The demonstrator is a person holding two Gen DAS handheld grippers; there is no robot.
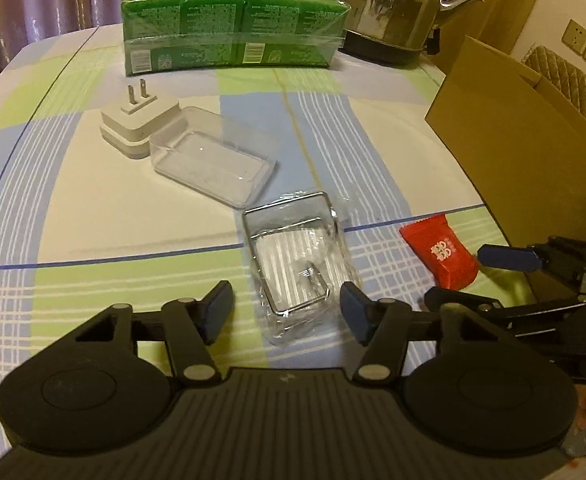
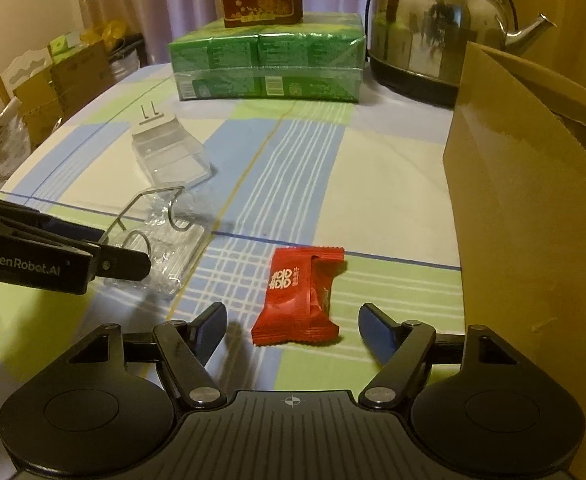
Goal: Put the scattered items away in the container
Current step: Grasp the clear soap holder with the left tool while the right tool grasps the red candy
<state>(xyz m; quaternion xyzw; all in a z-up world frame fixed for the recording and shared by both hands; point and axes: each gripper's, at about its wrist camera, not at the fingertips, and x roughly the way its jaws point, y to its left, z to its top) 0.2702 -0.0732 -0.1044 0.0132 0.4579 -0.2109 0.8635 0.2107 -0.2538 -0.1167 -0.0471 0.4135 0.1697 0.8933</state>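
My left gripper [image 1: 287,314] is spread wide around a bagged wire rack [image 1: 297,264]. My right gripper [image 2: 293,330], also spread wide, frames a red candy packet [image 2: 299,298]. I judge both are pre-grasp; next, close, then carry rightward to the cardboard box [image 2: 533,208].

Red candy packet [image 2: 299,294], bagged wire rack [image 1: 293,256], clear tray [image 1: 213,164], white plug [image 1: 137,124] lying beside open cardboard box [image 2: 533,208].
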